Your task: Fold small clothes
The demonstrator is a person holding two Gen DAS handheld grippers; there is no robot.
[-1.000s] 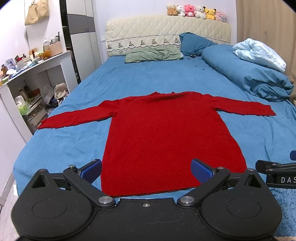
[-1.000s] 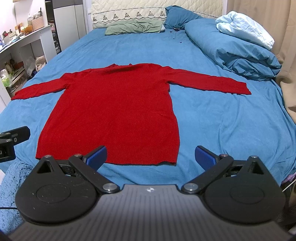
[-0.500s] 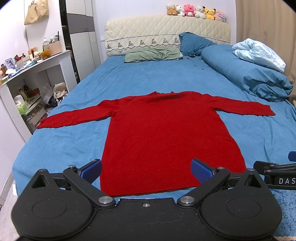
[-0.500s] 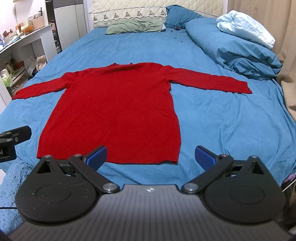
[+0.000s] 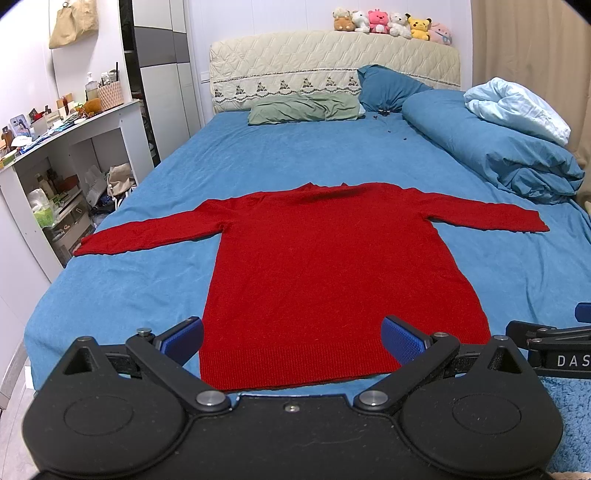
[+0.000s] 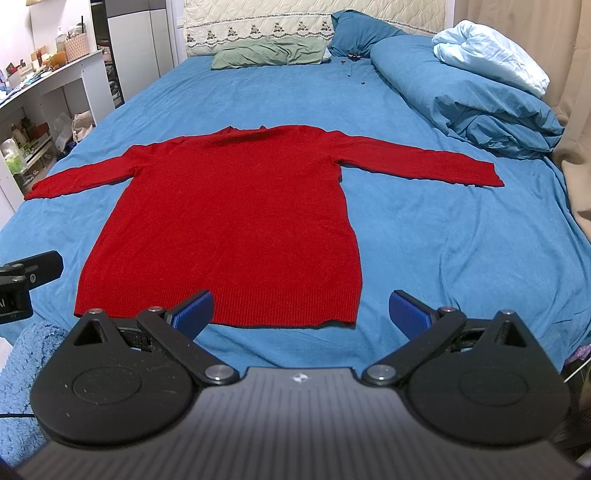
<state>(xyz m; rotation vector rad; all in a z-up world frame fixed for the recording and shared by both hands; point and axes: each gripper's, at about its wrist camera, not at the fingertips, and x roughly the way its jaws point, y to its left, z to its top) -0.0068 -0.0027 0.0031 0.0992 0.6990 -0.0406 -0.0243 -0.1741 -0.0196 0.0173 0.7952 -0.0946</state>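
Note:
A red long-sleeved sweater [image 5: 332,266] lies flat on the blue bed sheet [image 5: 147,288], both sleeves spread sideways, hem toward me. It also shows in the right wrist view [image 6: 236,221]. My left gripper [image 5: 293,338] is open and empty, hovering just before the hem, its blue pads spanning the hem's left and middle part. My right gripper [image 6: 301,312] is open and empty, before the hem's right part; its right pad is over bare sheet. Each gripper shows at the edge of the other's view.
A rolled blue duvet [image 5: 498,151] with a pale blanket lies along the bed's right side. Green [image 5: 303,109] and blue pillows lie at the headboard, plush toys [image 5: 388,24] on top. A white shelf unit [image 5: 55,155] stands left of the bed. A fluffy blue rug [image 6: 22,354] lies below.
Both grippers have drifted slightly; the sweater sits a little lower in the right wrist view. The sweater has not been touched and both grippers stay open.

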